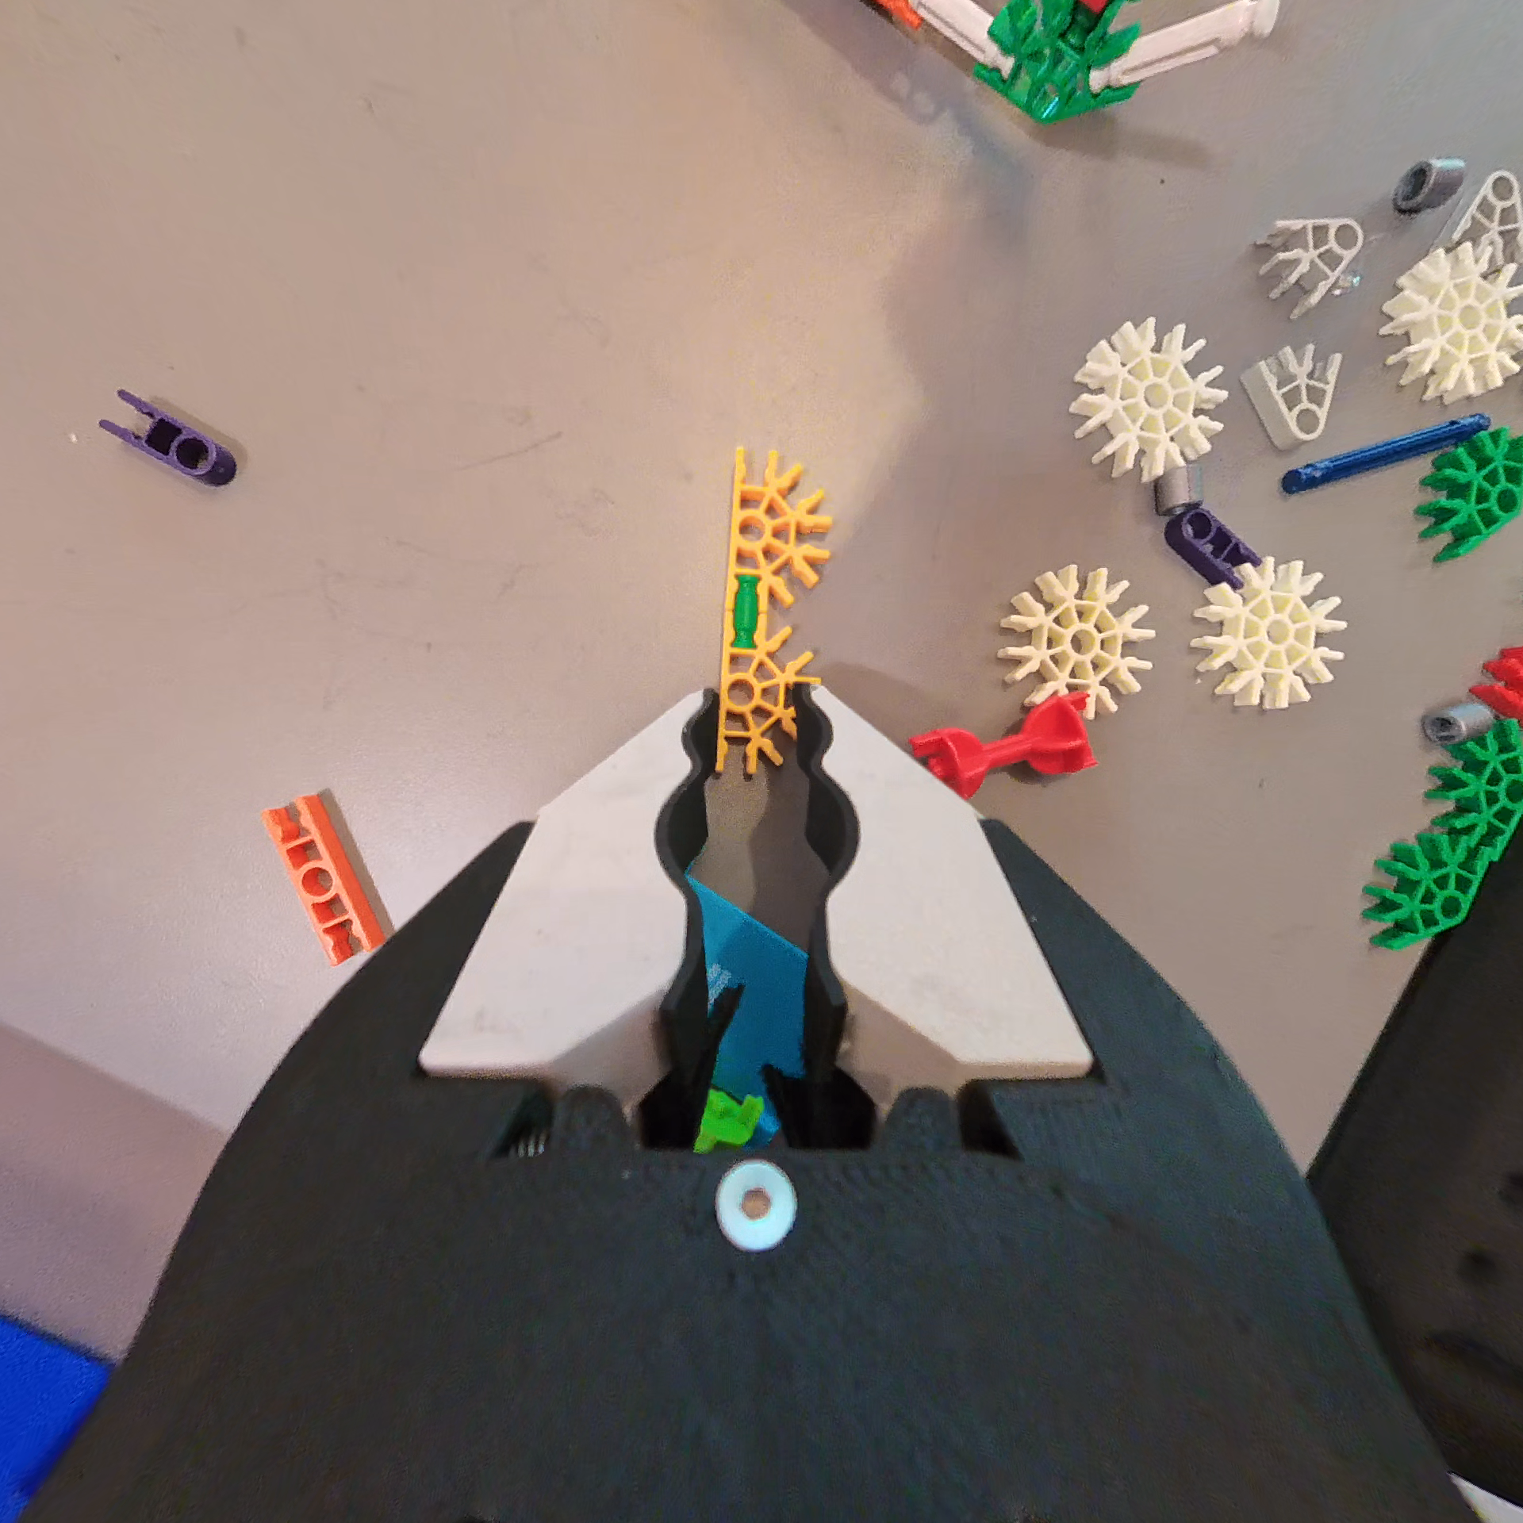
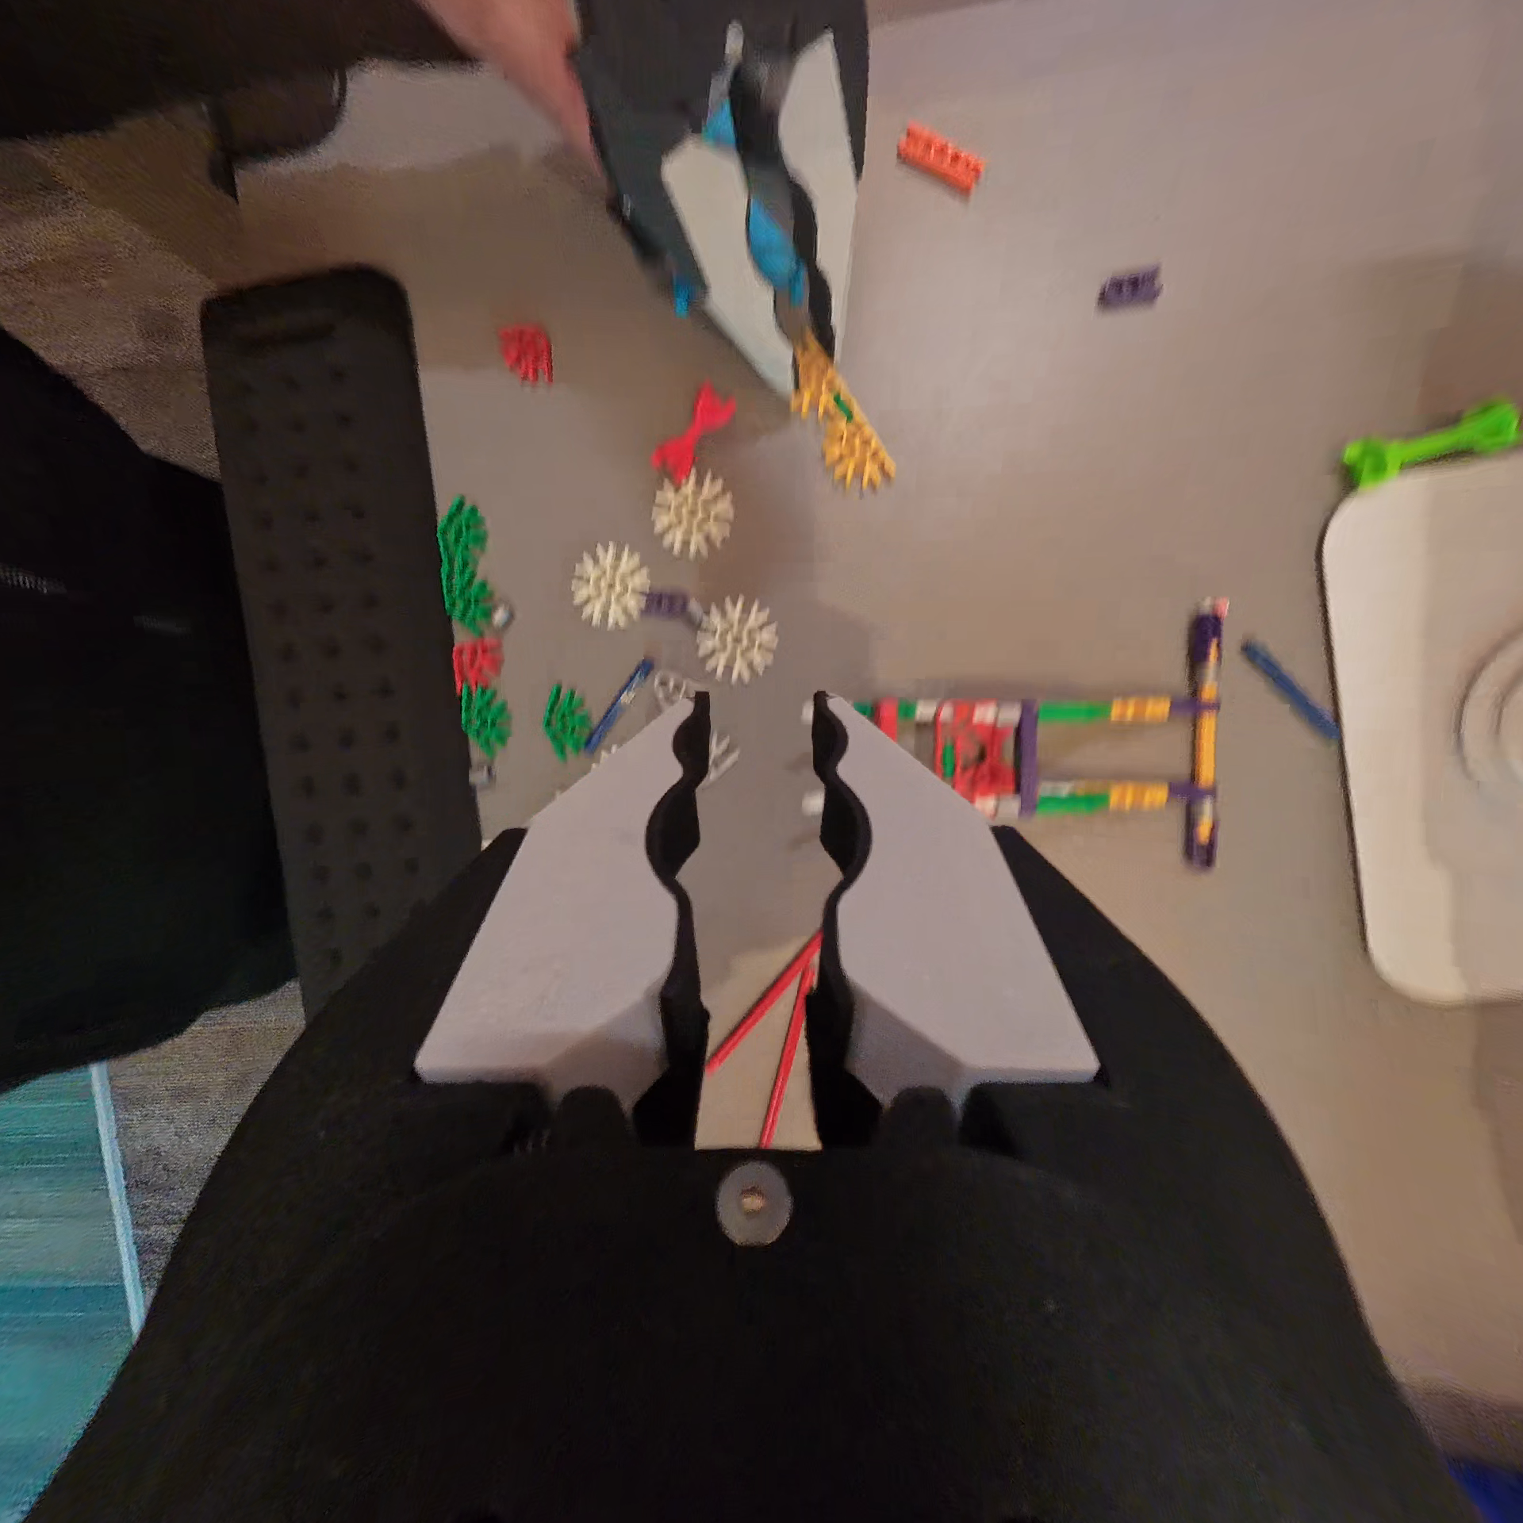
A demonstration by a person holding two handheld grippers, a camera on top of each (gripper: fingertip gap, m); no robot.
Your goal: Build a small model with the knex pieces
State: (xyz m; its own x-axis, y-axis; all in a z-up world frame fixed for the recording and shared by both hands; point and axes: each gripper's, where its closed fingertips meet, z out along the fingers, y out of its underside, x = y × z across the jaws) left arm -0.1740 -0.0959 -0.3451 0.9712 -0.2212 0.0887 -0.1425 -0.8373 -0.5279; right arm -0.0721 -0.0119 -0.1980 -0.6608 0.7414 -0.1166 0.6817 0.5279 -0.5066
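Left wrist view: on the grey bench (image 1: pixel 461 247) lie, from left to right, a purple clip (image 1: pixel 173 441) and an orange strip (image 1: pixel 323 878), then the left gripper (image 1: pixel 756 700), its fingers closed narrowly on a yellow connector pair (image 1: pixel 762 610) joined by a short green rod, then a red rod (image 1: pixel 1009 746) and white snowflake wheels (image 1: pixel 1150 400). Right wrist view, blurred: a black perforated chair arm (image 2: pixel 330 626) at left, the right gripper (image 2: pixel 758 700) with fingers wide apart and holding nothing, a multicoloured rod frame (image 2: pixel 1071 754) just right of its tips, and a white box (image 2: pixel 1434 742) at the far right, none visible from the left. Beyond the bench edge lies carpeted floor (image 2: pixel 74 1195).
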